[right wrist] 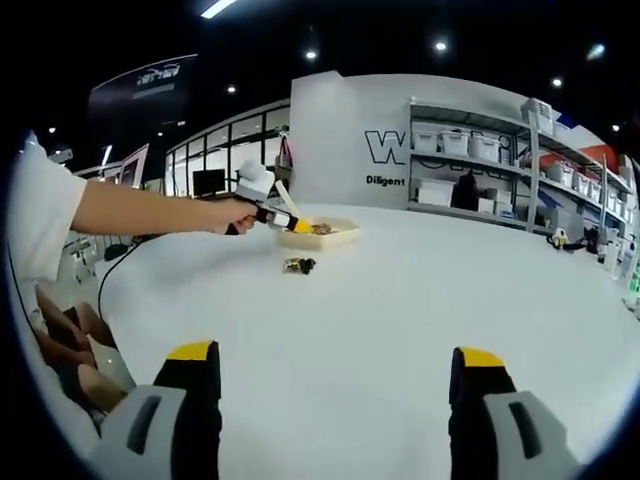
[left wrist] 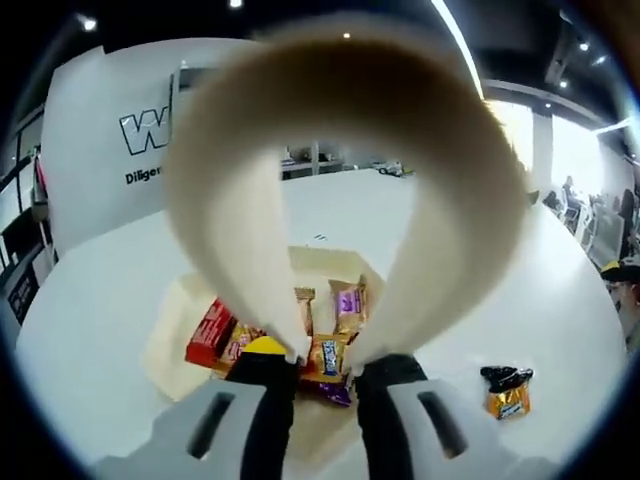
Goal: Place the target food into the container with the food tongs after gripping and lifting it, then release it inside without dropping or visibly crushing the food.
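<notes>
One pair of cream food tongs [left wrist: 345, 150] is arching up in the left gripper view. One shallow beige container [left wrist: 175, 330] is sitting on one white tabletop [left wrist: 110, 280]. About five wrapped snacks [left wrist: 330, 355] are lying inside it, one of them red [left wrist: 210, 333]; the exact count is hard to tell. One more wrapped snack [left wrist: 508, 392] is lying outside, alone.

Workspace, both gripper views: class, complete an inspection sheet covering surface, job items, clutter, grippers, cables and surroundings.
Surface: white table.
Job's things: beige tongs in the left gripper, tips over a cream tray of wrapped snacks.
Clutter: one loose wrapped snack beside the tray.
Grippers: left shut on tongs; right gripper open, holding nothing.
Cables: black cable at table edge.
Surroundings: shelving with bins, lettered wall.
</notes>
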